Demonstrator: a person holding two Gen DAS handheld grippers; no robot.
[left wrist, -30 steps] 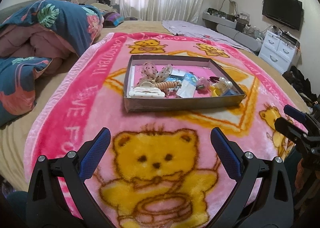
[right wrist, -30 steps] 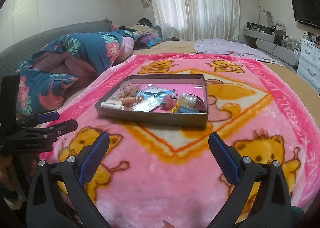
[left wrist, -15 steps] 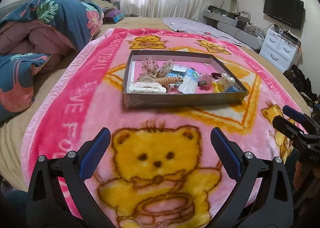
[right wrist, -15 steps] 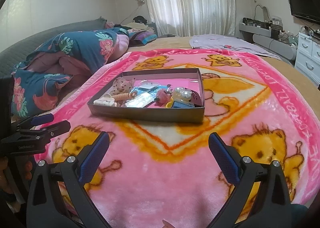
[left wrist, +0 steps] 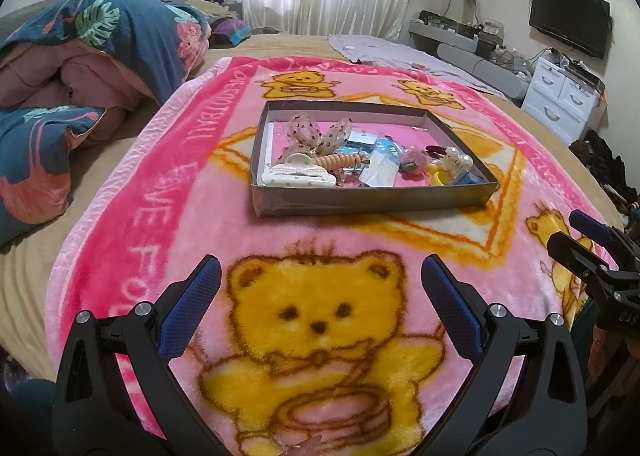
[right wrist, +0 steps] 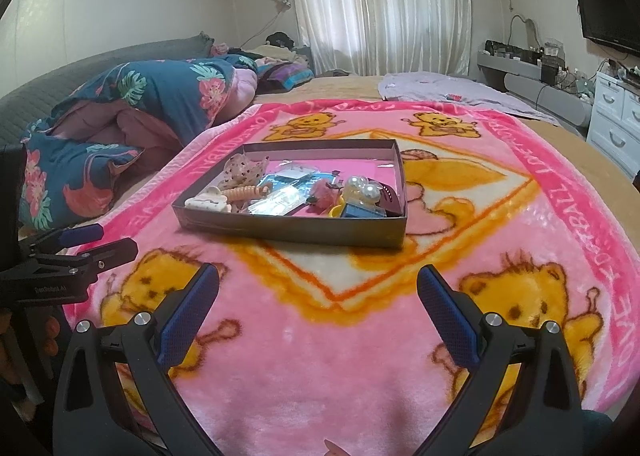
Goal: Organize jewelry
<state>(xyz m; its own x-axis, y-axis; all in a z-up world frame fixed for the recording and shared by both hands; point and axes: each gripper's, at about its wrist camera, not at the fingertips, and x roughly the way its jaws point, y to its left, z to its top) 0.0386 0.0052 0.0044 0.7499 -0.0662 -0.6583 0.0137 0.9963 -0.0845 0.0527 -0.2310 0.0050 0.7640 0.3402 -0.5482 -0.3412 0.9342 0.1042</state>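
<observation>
The left claw (left wrist: 320,280) hangs over the pink bear blanket (left wrist: 168,192) on the bed, its 2 blue-padded fingers spread wide and holding nothing; the right claw (right wrist: 318,288) is likewise spread and empty; the shallow grey box (left wrist: 372,202) lies flat on the blanket ahead of both, well apart from them; inside it sit a cream hair claw clip (left wrist: 298,175), a dotted bow (left wrist: 320,135), a pearl piece (right wrist: 364,190) and small packets (right wrist: 280,198), bunched toward the near wall.

both wrist views face the tray (left wrist: 372,200) (right wrist: 288,230) from nearby, low over the blanket (left wrist: 160,216).
</observation>
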